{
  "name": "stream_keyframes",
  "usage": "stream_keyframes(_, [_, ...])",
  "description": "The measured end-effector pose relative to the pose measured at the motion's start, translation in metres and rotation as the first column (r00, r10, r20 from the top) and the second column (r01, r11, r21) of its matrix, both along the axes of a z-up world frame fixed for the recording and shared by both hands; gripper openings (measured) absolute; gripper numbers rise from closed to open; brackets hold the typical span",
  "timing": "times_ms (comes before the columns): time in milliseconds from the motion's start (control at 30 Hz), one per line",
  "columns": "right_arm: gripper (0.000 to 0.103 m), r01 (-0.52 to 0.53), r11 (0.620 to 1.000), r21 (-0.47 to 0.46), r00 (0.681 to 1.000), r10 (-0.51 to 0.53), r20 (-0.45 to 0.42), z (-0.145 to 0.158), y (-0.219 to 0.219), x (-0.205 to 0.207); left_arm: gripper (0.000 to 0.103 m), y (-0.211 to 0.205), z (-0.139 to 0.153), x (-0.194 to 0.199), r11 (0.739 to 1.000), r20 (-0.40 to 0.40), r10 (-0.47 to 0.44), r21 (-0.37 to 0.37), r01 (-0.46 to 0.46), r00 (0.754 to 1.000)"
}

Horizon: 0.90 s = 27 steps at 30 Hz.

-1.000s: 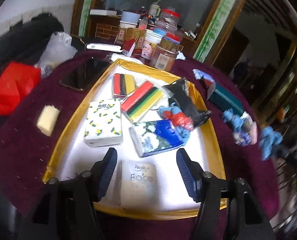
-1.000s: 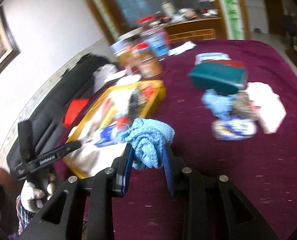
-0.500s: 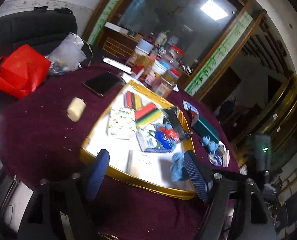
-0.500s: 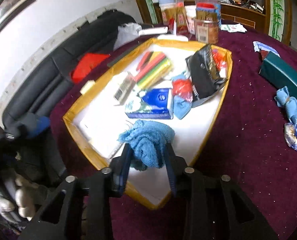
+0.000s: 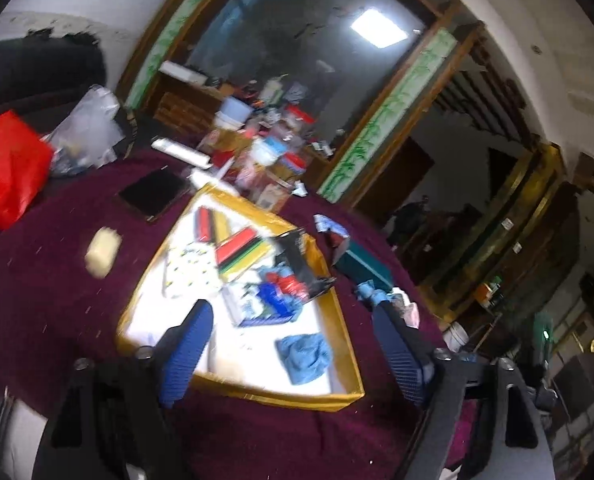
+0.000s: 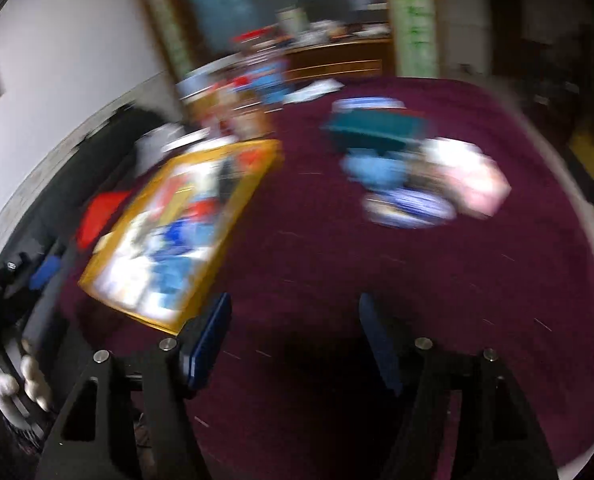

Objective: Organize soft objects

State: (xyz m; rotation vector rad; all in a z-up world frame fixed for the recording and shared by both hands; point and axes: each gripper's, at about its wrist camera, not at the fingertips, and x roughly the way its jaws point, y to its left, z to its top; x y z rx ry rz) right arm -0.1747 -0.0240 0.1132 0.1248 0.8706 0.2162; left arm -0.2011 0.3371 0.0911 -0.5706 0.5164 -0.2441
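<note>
Blue cloth (image 5: 304, 357) now in tray (image 5: 339, 320), right tool (image 6: 293, 320) emptied

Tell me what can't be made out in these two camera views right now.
- Right wrist view: motion blur smears the gold-rimmed tray; its contents are unreadable.
- Right wrist view: the pile by the teal box is blurred into blobs.
- Left wrist view: the left gripper fingers hide the tray's near corner.
- Left wrist view: tissue pack print is blurred.
</note>
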Motion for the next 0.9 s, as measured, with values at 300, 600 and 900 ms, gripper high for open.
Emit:
stream_keyframes(300, [0.067, 0.510, 0.860, -0.018, 0.845, -0.497, 0.196, 0.083, -0.139, -0.097, 0.088, -0.007, 0.025, 0.030, 0.988, 0.094, -0.152, 0.034, 0.150, 0.984])
stream_keyframes(600, [0.074, 0.590, 0.806, 0.042, 0.742, -0.562, 0.365, 0.177, -0.207, -0.112, 0.088, -0.012, 0.026, 0.031, 0.991, 0.104, -0.127, 0.053, 0.122, 0.987])
stream_keyframes(900, [0.080, 0.430, 0.898, 0.097, 0.789, -0.425, 0.443, 0.197, -0.245, -0.105, 0.088, -0.021, 0.077, -0.009, 0.996, 0.168, 0.015, 0.083, -0.030, 0.986])
